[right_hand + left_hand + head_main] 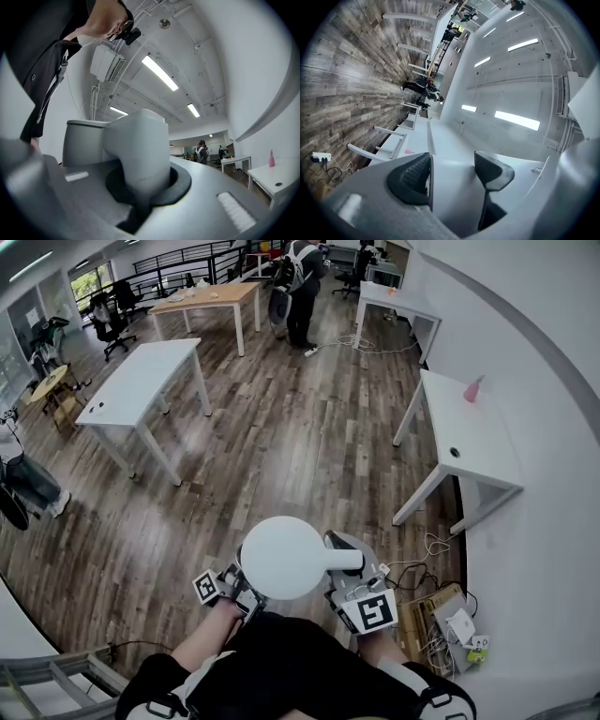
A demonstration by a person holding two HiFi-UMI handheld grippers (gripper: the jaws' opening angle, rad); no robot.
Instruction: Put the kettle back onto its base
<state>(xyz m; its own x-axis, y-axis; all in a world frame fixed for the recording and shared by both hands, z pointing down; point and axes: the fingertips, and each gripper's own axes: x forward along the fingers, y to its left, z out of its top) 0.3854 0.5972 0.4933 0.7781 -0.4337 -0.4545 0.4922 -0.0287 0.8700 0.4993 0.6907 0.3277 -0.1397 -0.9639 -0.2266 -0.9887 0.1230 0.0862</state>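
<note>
One white kettle, close before you: your right gripper at its handle, your left gripper beside its body. Below, a wood floor with white tables.

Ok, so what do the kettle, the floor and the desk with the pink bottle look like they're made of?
The kettle is probably plastic, matte white: its top is evenly pale without sharp glints. The floor is wood or wood-look laminate: brown-grey planks with grain and seams. The desk has a smooth white top, likely laminate, on white legs that may be painted metal.
</note>
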